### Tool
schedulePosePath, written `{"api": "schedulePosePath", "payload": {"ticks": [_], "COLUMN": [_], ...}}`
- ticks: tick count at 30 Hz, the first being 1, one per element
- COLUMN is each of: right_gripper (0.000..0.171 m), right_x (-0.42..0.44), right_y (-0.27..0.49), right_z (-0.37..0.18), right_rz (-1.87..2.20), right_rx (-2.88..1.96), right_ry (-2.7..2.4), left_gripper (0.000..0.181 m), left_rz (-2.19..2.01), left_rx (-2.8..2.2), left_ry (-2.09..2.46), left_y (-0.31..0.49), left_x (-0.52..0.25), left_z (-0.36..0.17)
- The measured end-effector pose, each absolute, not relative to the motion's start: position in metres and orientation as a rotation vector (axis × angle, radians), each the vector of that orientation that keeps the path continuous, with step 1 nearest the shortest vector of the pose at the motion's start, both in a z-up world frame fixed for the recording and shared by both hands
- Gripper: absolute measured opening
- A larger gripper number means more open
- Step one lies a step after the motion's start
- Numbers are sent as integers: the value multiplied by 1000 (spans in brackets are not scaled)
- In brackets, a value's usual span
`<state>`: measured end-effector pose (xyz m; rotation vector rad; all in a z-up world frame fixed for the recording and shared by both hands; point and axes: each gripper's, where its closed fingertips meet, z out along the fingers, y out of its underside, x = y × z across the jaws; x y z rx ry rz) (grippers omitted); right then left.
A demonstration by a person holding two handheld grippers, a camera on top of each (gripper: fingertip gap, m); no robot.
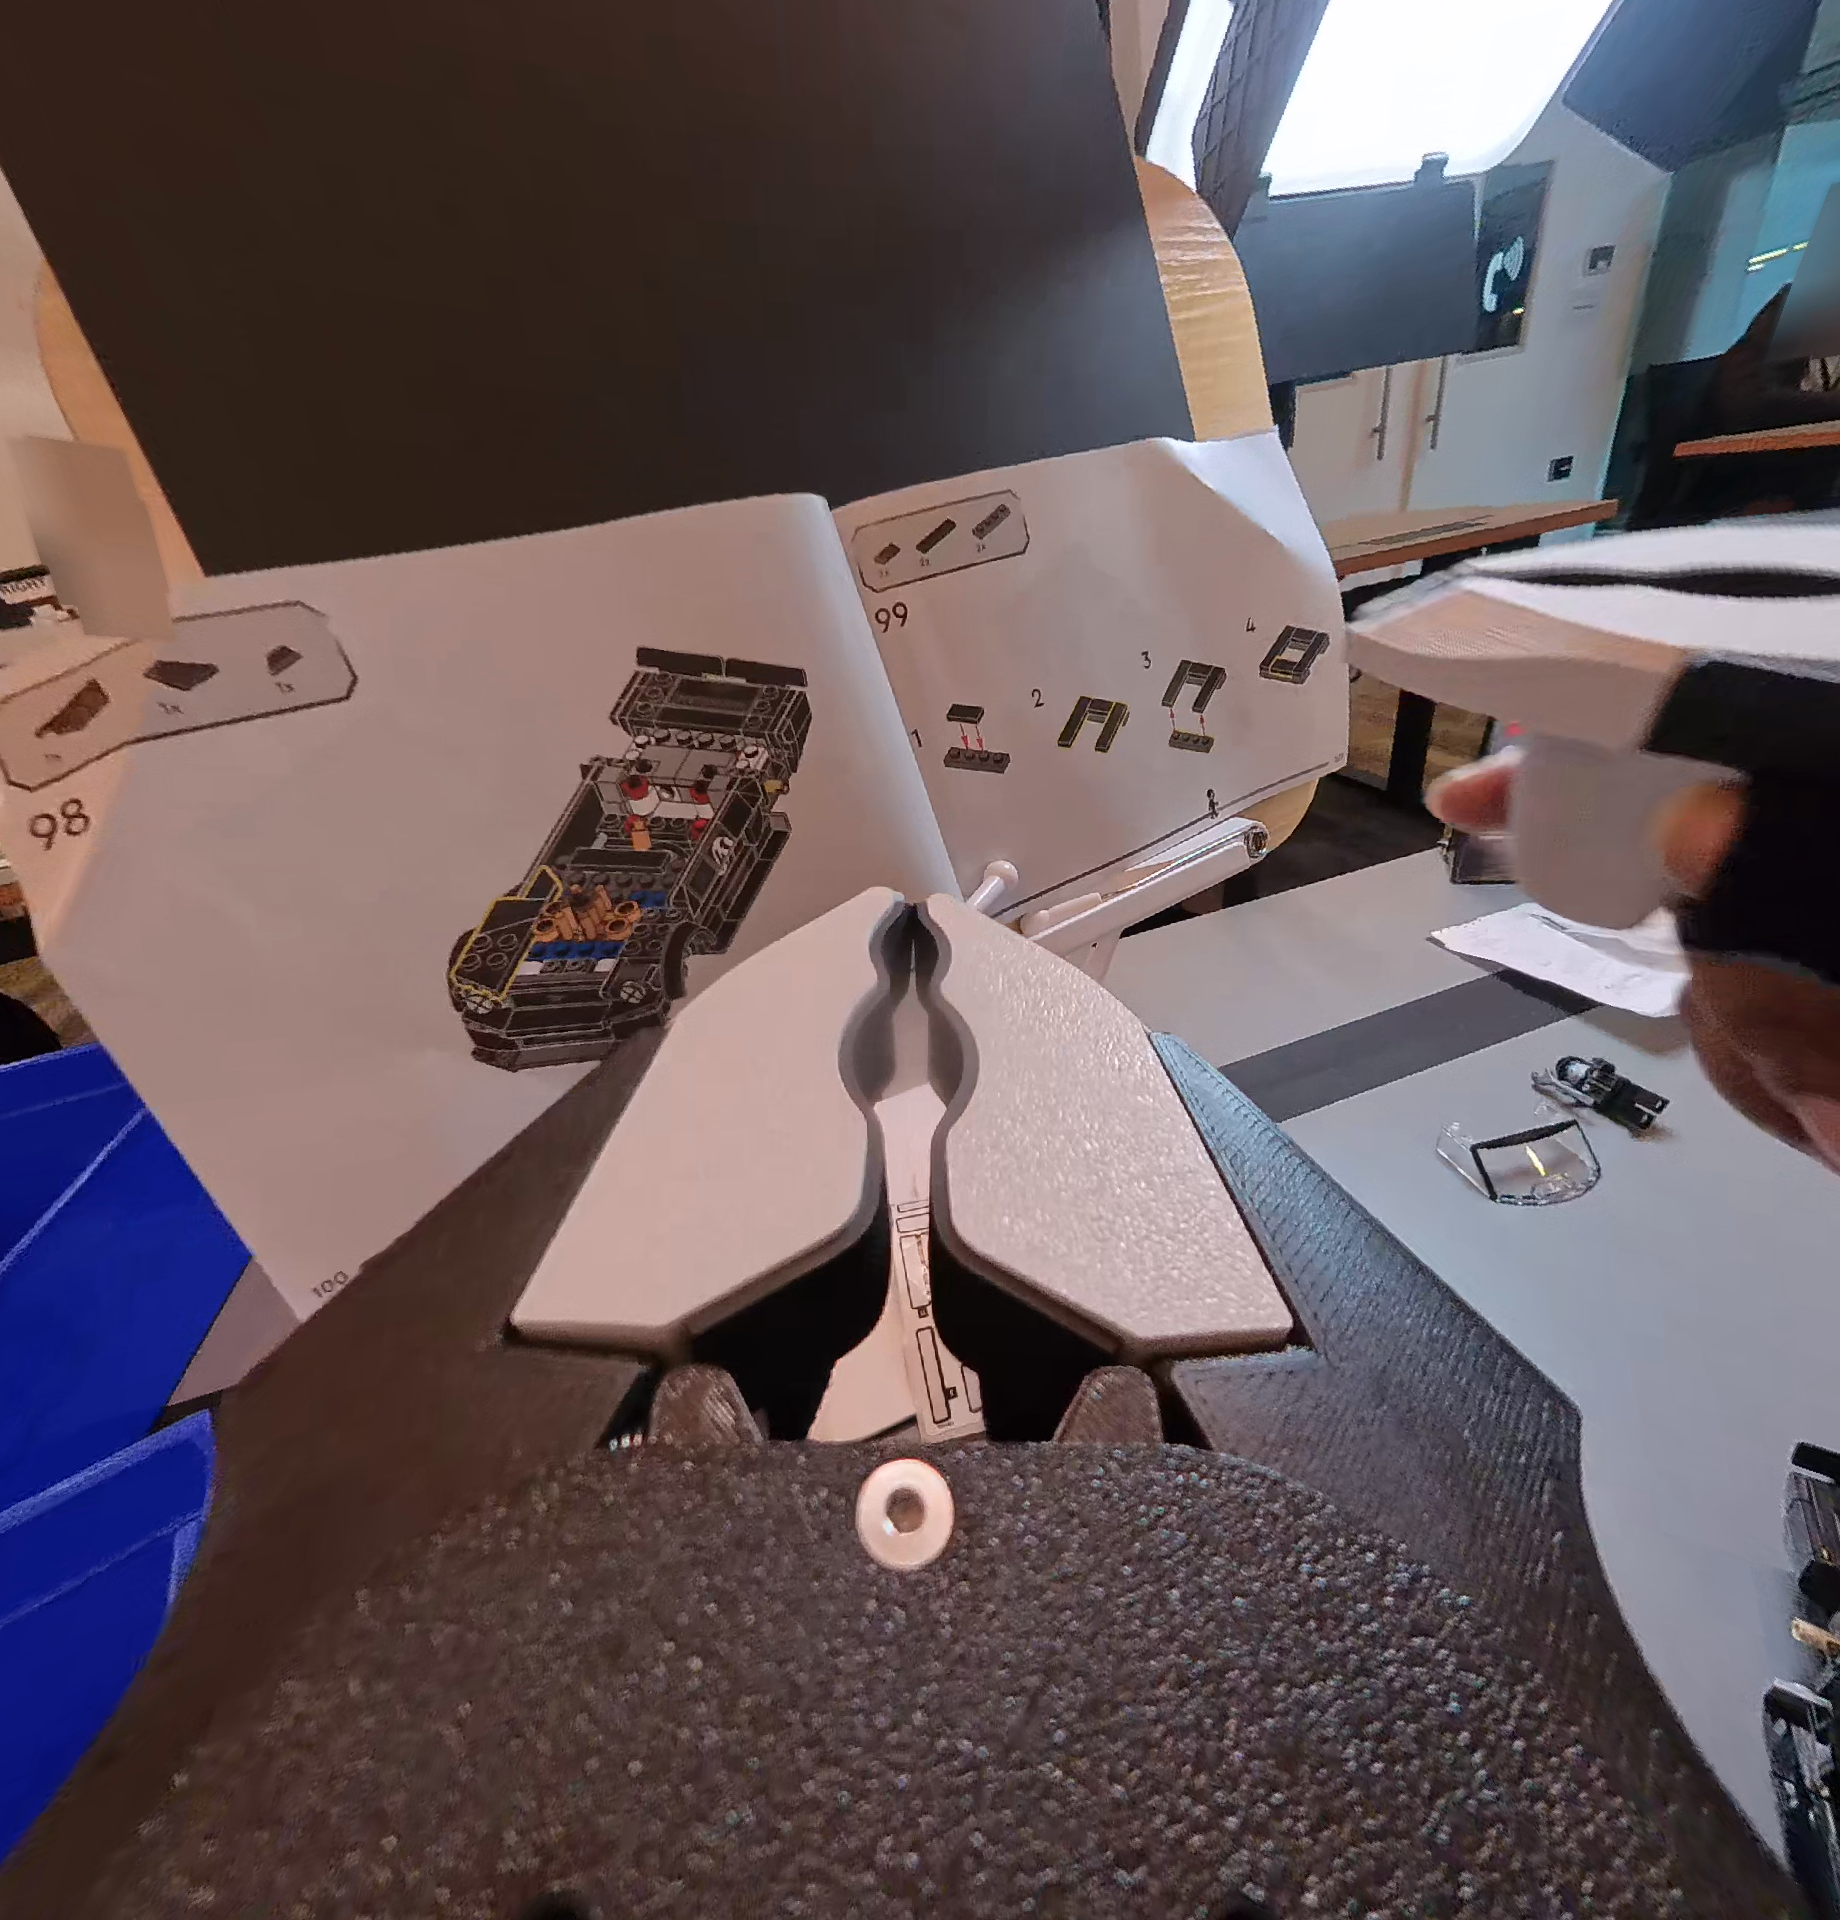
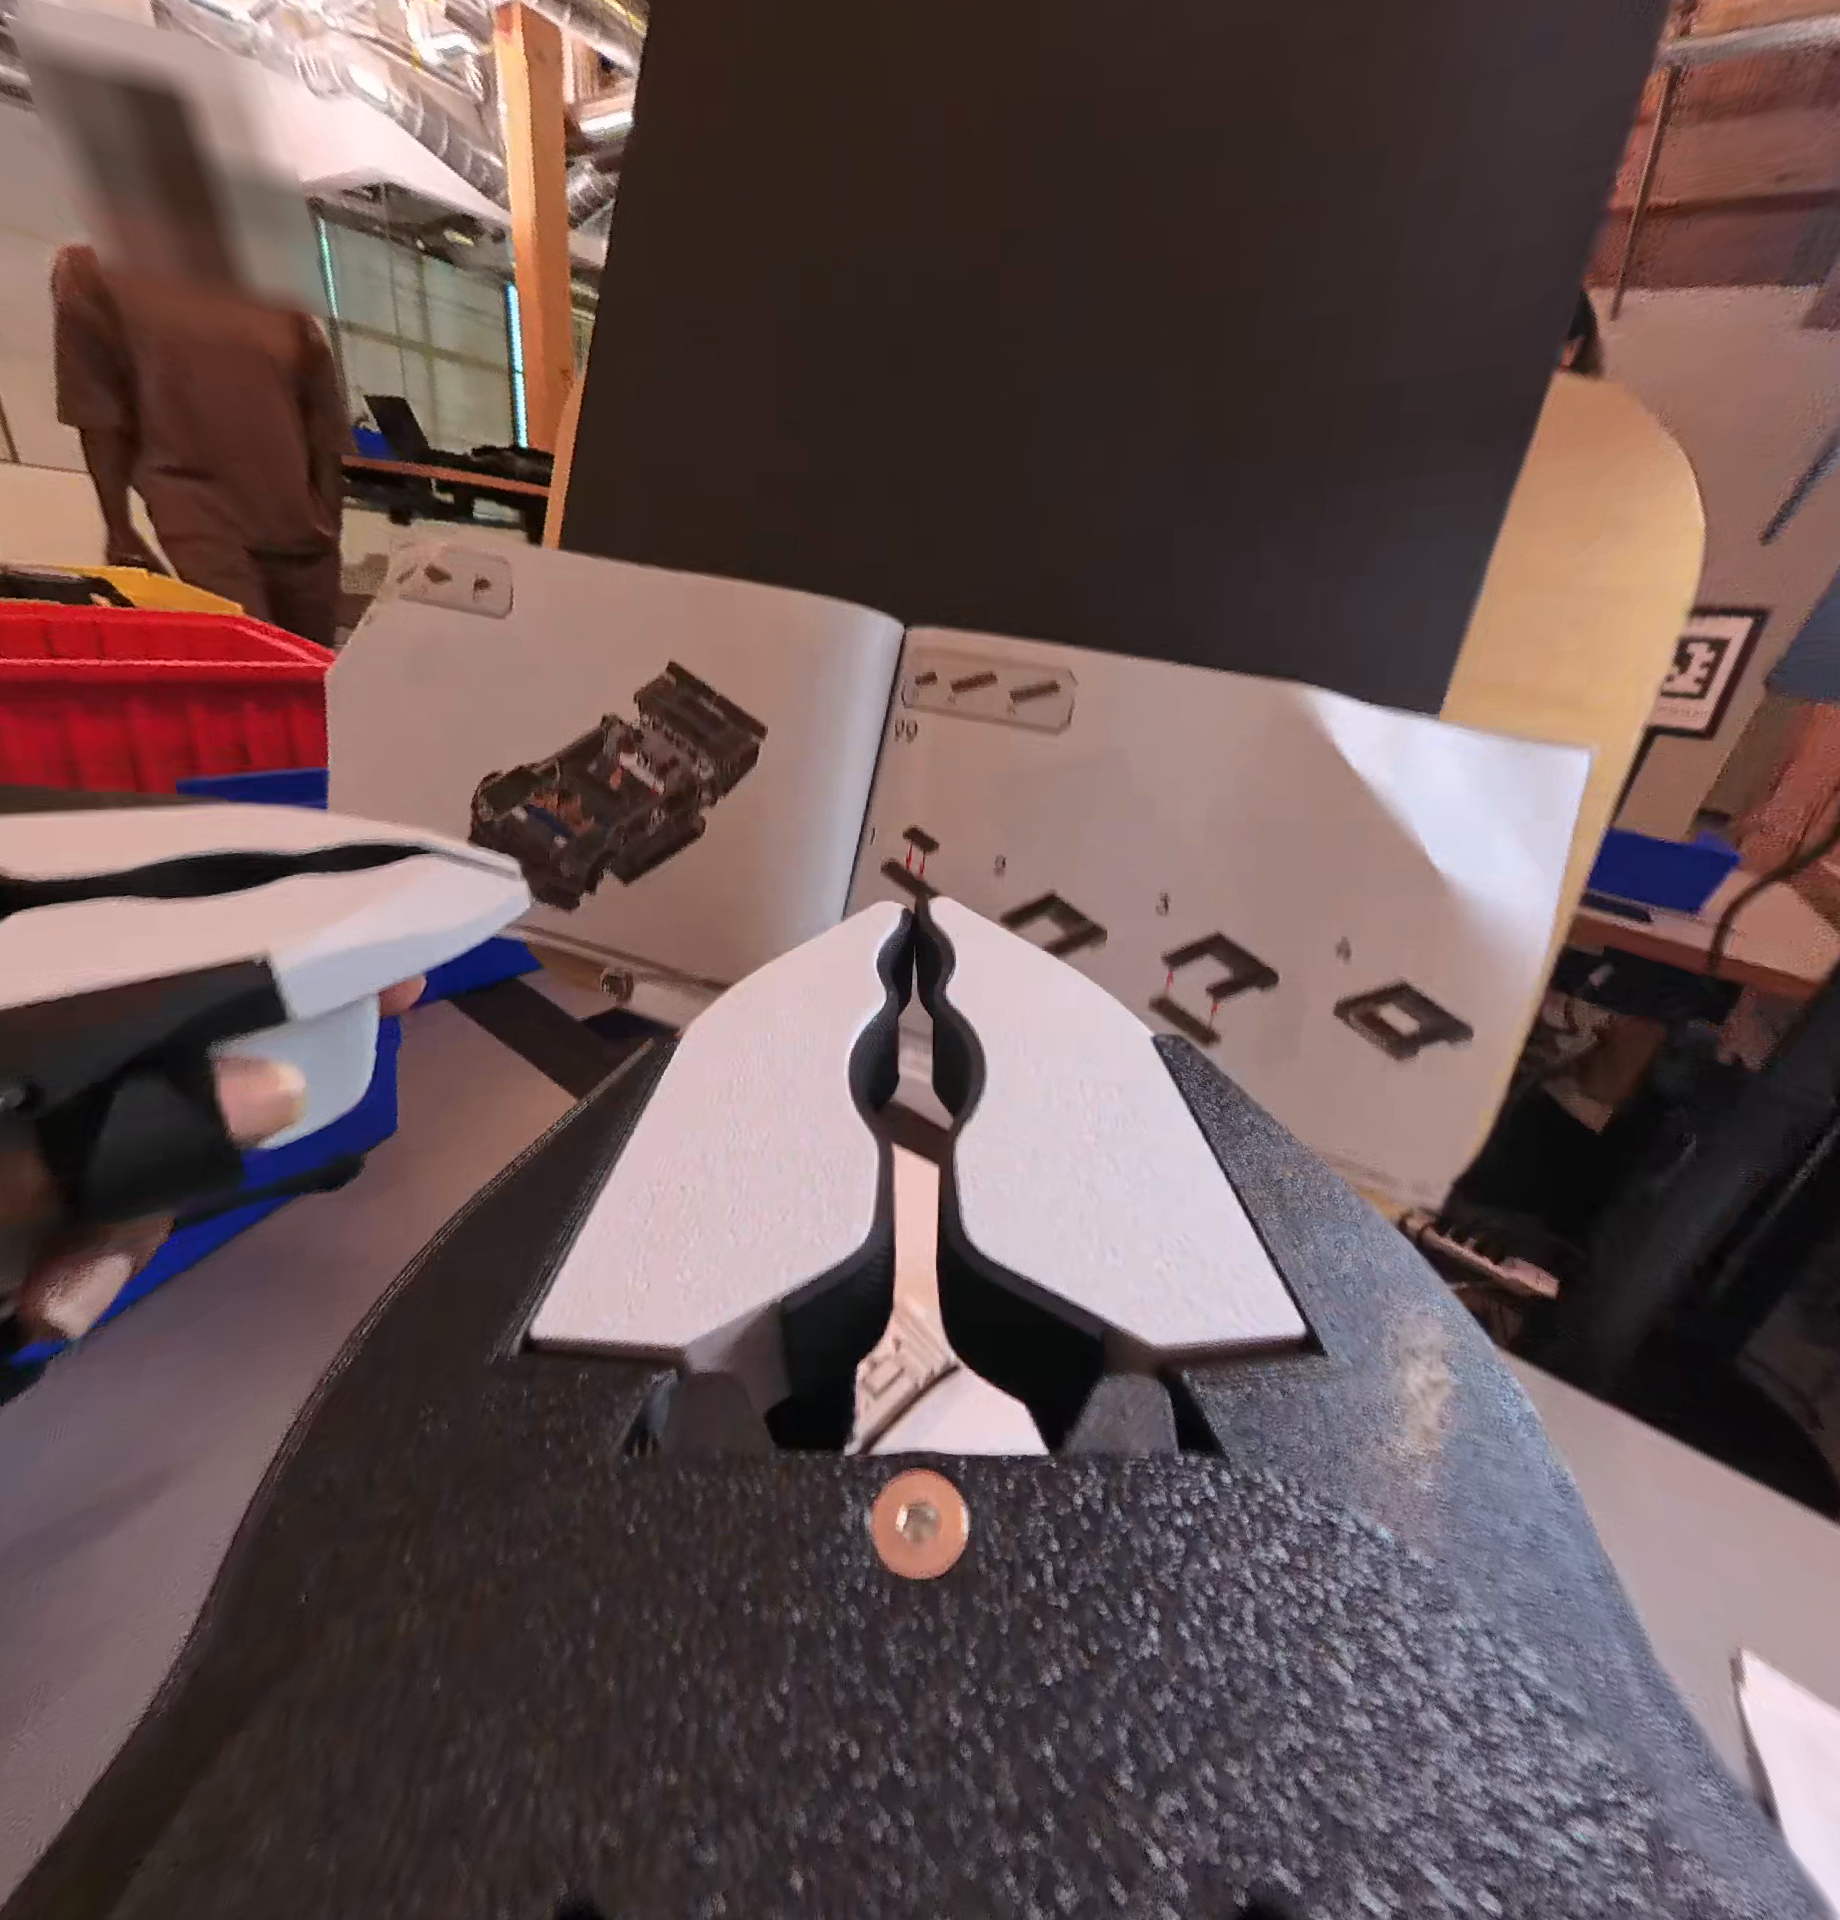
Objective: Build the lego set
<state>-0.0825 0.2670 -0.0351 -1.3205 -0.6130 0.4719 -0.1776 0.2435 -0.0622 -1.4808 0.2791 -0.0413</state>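
Note:
The open instruction booklet (image 1: 583,831) leans on a white stand against a dark board and also shows in the right wrist view (image 2: 1207,831). My left gripper (image 1: 911,920) is shut and empty, held in front of the booklet's fold. My right gripper (image 2: 914,920) is shut and empty, in front of the right page. Each gripper shows in the other's view: the right one at the right (image 1: 1518,623), the left one at the left (image 2: 272,894). A clear windscreen piece (image 1: 1518,1158) and a small black piece (image 1: 1607,1091) lie on the grey table (image 1: 1622,1351). Part of a black Lego build (image 1: 1830,1621) sits at the right edge.
Blue bins (image 1: 64,1299) stand at the left, and a red bin (image 2: 137,707) stands behind another blue bin (image 2: 313,1091). White paper sheets (image 1: 1560,951) (image 2: 1809,1766) lie on the table. A person in brown (image 2: 199,416) stands far back left. Left tips to right tips: about 11 centimetres. The right tips stand about 25 centimetres off the black Lego build (image 1: 1830,1621).

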Motion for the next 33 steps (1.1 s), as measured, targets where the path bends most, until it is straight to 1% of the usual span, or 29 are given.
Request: {"api": "schedulePosePath", "payload": {"ticks": [5, 13, 22, 33], "right_gripper": [0, 0, 2, 2], "right_x": [-115, -143, -152, -136], "right_y": [297, 325, 333, 341], "right_z": [-16, -14, -15, -11], "right_rz": [441, 389, 346, 321], "right_rx": [-1287, -1271, -1261, -1256], "right_ry": [-666, -740, -747, -732], "left_gripper": [0, 0, 0, 0], "left_rz": [-44, -36, -40, -52], "left_rx": [-1477, -1474, -1501, -1504], "left_ry": [279, 265, 282, 301], "left_y": [242, 243, 249, 251], "left_x": [-182, -194, -195, -191], "left_z": [-58, -55, -65, -70]}}
